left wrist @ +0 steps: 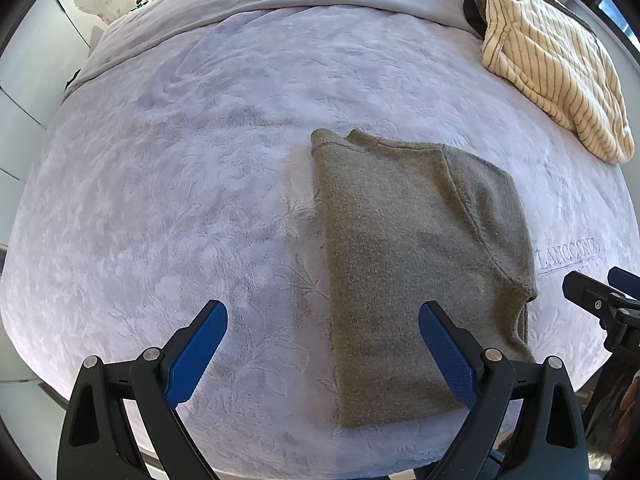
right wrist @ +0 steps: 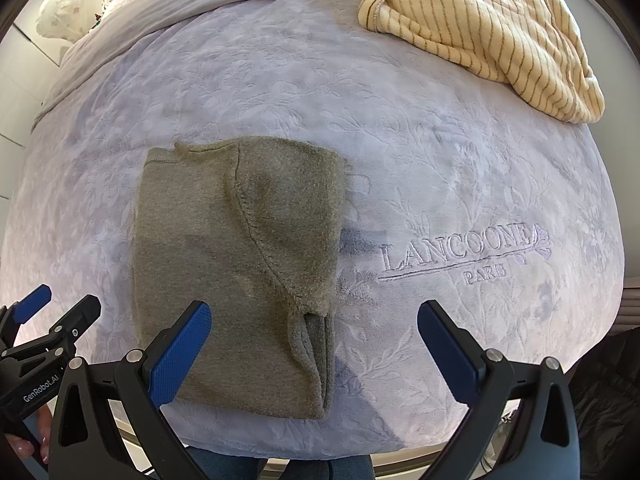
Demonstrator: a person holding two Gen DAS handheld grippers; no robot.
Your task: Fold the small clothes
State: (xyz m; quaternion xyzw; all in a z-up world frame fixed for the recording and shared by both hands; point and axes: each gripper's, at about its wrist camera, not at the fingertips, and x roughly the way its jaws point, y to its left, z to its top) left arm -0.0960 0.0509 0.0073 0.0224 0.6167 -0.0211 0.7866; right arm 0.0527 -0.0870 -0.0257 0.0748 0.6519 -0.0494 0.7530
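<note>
Olive knit garment [left wrist: 404, 264] lies folded on the lilac bedspread [left wrist: 180, 200], near edge, centre; left gripper [left wrist: 323, 356] spread wide, empty, above its near-left corner; right gripper [right wrist: 314, 356] likewise released, over its near-right edge; striped cream blanket [right wrist: 480, 28] far right, well apart.

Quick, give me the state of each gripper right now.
Left gripper: jaws open, holding nothing, above the near end of the folded olive garment.
Right gripper: jaws open, holding nothing, also over that garment's near end.
</note>
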